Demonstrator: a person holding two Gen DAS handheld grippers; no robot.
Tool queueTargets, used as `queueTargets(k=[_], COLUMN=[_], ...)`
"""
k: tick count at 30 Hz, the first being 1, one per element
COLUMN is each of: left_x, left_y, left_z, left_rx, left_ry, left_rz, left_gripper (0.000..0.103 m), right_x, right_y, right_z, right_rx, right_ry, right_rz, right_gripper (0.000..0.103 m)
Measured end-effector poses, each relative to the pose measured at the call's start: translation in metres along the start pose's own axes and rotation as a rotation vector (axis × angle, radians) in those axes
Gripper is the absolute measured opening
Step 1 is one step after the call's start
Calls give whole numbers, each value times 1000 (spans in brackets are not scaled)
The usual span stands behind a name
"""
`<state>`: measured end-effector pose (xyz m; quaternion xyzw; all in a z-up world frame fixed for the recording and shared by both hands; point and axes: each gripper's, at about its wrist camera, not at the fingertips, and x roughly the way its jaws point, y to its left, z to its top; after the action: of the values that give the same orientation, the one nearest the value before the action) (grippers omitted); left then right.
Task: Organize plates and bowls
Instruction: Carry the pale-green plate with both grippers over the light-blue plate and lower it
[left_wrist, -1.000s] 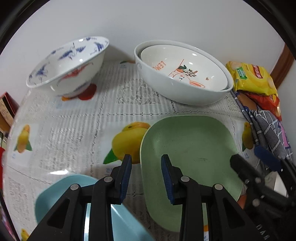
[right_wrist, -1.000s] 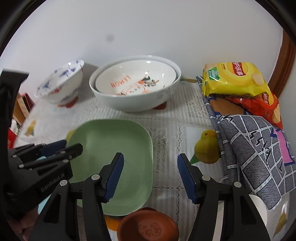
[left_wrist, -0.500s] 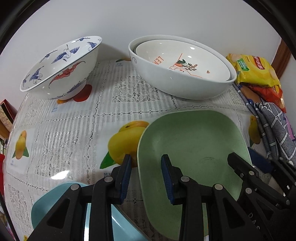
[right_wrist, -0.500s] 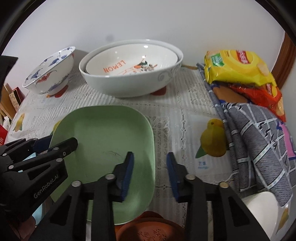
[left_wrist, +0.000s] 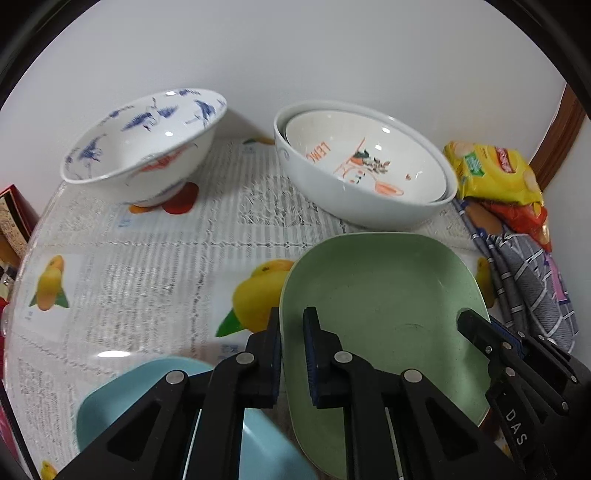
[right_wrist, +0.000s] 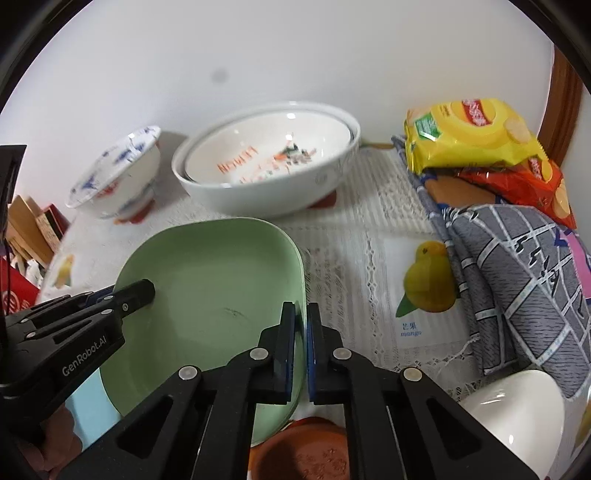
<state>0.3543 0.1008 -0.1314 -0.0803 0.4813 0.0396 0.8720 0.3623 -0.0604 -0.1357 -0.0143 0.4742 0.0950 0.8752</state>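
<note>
A green square plate (left_wrist: 384, 306) sits in front of two nested white bowls (left_wrist: 364, 173), and it also shows in the right wrist view (right_wrist: 214, 291). My left gripper (left_wrist: 291, 328) is shut on the plate's left rim. My right gripper (right_wrist: 301, 325) is shut on its right rim. A blue-patterned bowl (left_wrist: 144, 147) stands at the back left. A light blue plate (left_wrist: 147, 398) lies under my left gripper. The nested bowls (right_wrist: 269, 166) sit just behind the plate.
Snack bags (right_wrist: 476, 136) and a grey checked cloth (right_wrist: 517, 266) lie at the right. A brown dish (right_wrist: 306, 450) and a white bowl (right_wrist: 513, 413) sit at the near edge. Boxes (right_wrist: 33, 229) stand at the left. A wall is close behind.
Both grippers closed onto opposite rims of the green plate; the right one narrowed from wide open. The views have shifted and tilted.
</note>
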Motion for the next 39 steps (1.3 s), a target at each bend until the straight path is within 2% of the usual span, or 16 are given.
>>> queueTargets(k=[11,23,39], left_x=[-62,-126,-178], left_y=[4,4,25], left_z=[-21,-65,-111], left_rx=[-11,-16,-44], left_ry=[-44,-88,-127], left_rz=[10,30,60], left_gripper=[11,11,11], right_x=[-61,-125,-172], right_y=[16,23,51], right_z=[-13,-54,-88], right_rx=[18,66,49], right_ry=[-53,-63,-90], right_rz=[23,54,89], right_gripper=[4,4,4])
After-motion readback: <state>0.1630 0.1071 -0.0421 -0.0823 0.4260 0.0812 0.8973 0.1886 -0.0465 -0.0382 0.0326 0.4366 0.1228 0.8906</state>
